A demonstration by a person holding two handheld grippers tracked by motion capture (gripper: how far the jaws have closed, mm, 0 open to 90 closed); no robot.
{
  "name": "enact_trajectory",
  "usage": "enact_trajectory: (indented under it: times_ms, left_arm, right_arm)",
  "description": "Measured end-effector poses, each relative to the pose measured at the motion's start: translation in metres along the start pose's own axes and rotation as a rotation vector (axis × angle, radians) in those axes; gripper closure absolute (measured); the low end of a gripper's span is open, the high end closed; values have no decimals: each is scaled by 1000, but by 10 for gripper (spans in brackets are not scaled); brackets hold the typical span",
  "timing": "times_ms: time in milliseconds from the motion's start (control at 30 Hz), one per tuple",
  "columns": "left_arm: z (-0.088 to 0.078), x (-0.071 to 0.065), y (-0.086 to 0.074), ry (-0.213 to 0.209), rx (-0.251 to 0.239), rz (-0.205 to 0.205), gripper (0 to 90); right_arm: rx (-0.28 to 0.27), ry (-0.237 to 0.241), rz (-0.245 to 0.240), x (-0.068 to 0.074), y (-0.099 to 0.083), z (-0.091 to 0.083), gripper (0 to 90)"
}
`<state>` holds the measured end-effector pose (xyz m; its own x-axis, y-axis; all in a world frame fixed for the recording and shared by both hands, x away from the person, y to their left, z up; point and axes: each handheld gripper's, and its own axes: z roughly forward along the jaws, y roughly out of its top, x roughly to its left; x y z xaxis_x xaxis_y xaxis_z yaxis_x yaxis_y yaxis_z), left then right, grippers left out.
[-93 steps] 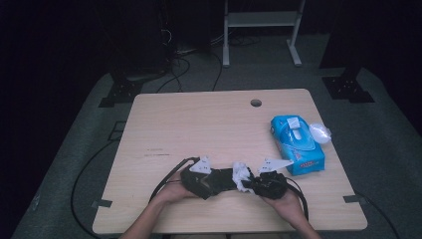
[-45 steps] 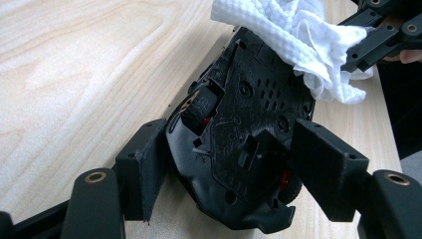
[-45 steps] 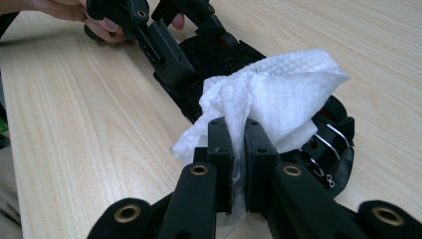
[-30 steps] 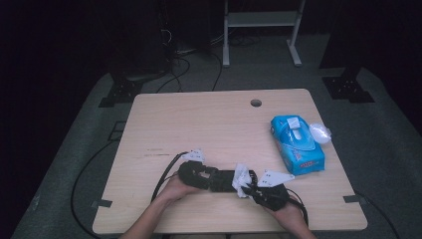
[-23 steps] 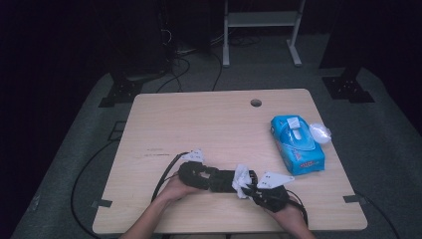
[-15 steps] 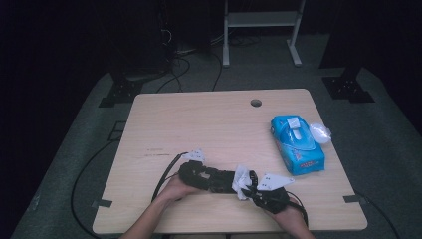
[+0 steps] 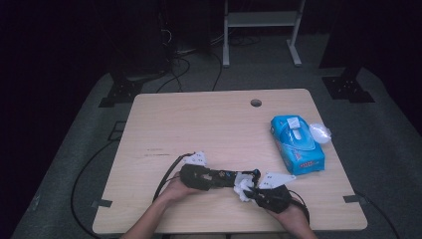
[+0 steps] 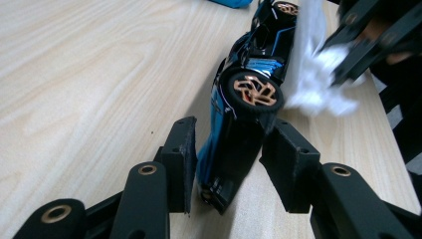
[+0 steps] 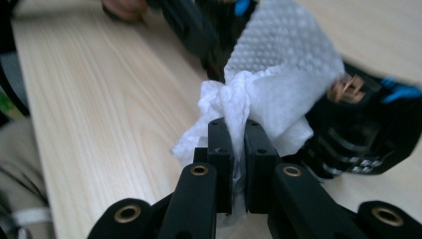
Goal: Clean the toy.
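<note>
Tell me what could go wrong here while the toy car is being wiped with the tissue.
The left gripper, its jaws just closing, straddles the toy car tipped on its side; a loose hold could let it twist or slip under wiping. The right gripper pinches just a fold of the tissue, which might tear or pull free on a wheel.

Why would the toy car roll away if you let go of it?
Probably it would tip first: the toy car lies on its side between the left tongs, a copper wheel facing up. Set upright, those round wheels would likely roll on the smooth table. Its glossy shell looks hard and a bit slippery.
</note>
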<state>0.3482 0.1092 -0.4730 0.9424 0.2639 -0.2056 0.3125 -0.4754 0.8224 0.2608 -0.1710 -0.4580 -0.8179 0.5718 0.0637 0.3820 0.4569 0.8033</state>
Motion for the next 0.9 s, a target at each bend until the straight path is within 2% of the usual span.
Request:
enact_trajectory:
  times_ms: [167, 300, 400, 500, 600, 667, 800, 867, 900]
  left_arm:
    - [1, -6, 1, 13, 7, 60, 636]
    - [1, -9, 2, 30, 16, 103, 672]
    - [1, -9, 1, 37, 14, 116, 682]
    - [1, -10, 1, 39, 14, 132, 686]
    - [1, -10, 1, 42, 11, 138, 687]
    - [1, -10, 1, 43, 8, 135, 689]
    - [1, -10, 1, 45, 9, 136, 691]
    - [1, -11, 1, 48, 9, 139, 692]
    - [1, -10, 1, 47, 7, 138, 692]
  right_arm:
    - [-81, 6, 3, 5, 20, -12, 839]
    - [-108, -4, 3, 6, 41, -12, 837]
    - [-85, -7, 1, 7, 56, -1, 833]
    - [-48, 5, 19, 6, 66, 17, 833]
    - [7, -29, -1, 4, 68, 27, 833]
    - [8, -29, 33, -3, 65, 24, 833]
    - [23, -87, 73, -17, 57, 7, 834]
    - [24, -92, 98, -21, 56, 5, 834]
    - [27, -89, 95, -19, 58, 6, 834]
